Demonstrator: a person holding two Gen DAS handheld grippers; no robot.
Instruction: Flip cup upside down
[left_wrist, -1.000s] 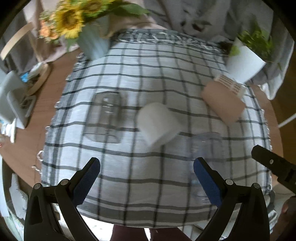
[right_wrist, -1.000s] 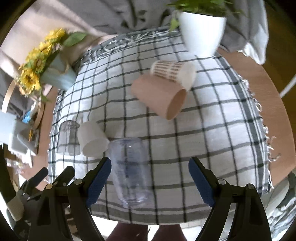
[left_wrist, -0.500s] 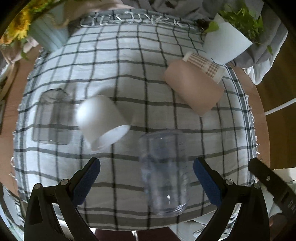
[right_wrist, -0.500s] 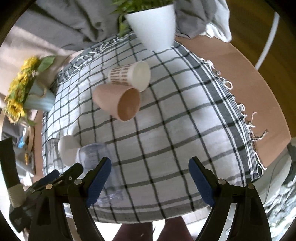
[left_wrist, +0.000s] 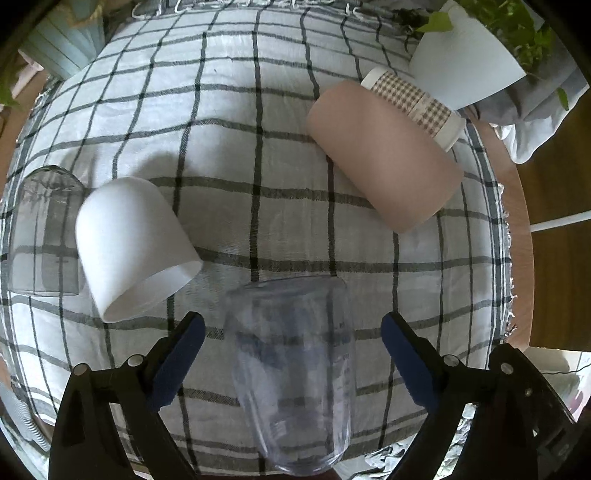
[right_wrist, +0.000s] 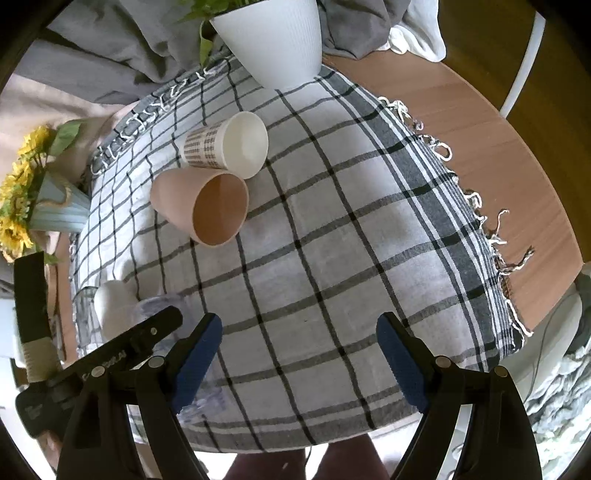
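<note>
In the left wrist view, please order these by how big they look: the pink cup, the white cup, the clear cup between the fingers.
1. Clear cup, though it is nearest the camera, which enlarges it.
2. Pink cup and white cup: too alike to rank.

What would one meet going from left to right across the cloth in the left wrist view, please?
Glass → white cup → clear cup, lying between the open fingers of the left gripper → pink cup → patterned cup → white plant pot.
</note>
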